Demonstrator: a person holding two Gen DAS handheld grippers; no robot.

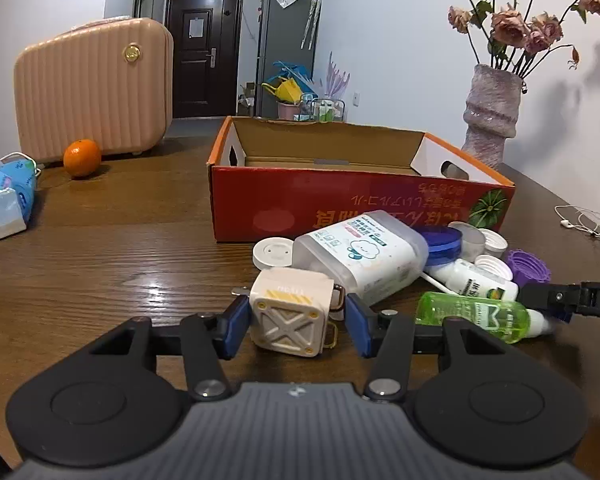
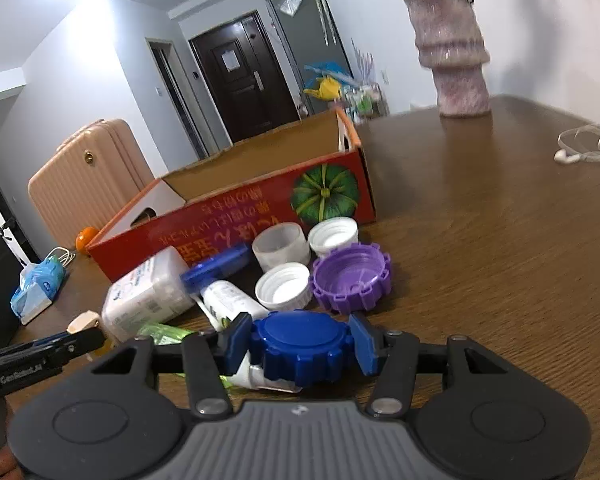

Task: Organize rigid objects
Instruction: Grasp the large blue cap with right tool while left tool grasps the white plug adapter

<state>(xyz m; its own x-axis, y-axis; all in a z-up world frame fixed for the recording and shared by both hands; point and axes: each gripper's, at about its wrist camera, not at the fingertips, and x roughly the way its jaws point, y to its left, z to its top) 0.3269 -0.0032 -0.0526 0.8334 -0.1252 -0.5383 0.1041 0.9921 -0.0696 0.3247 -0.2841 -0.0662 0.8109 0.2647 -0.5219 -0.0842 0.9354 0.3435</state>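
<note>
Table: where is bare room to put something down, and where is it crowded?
Bare wood lies on the table between the tissue pack, the orange and the red box, and right of the purple cap toward the vase and earphones. The box looks empty inside. Crowded: the clutter before the box.

room: white walls (image 1: 400, 40); dark panelled door (image 1: 202, 46) at the far end of a hallway; grey cabinet (image 1: 286, 40) beside it, yellow box on top. furniture: brown wood-grain table (image 1: 100, 248). on it: ribbed pink suitcase (image 1: 94, 88), textured vase (image 1: 490, 112) of dried roses. light: cool, glaring on the tabletop.
</note>
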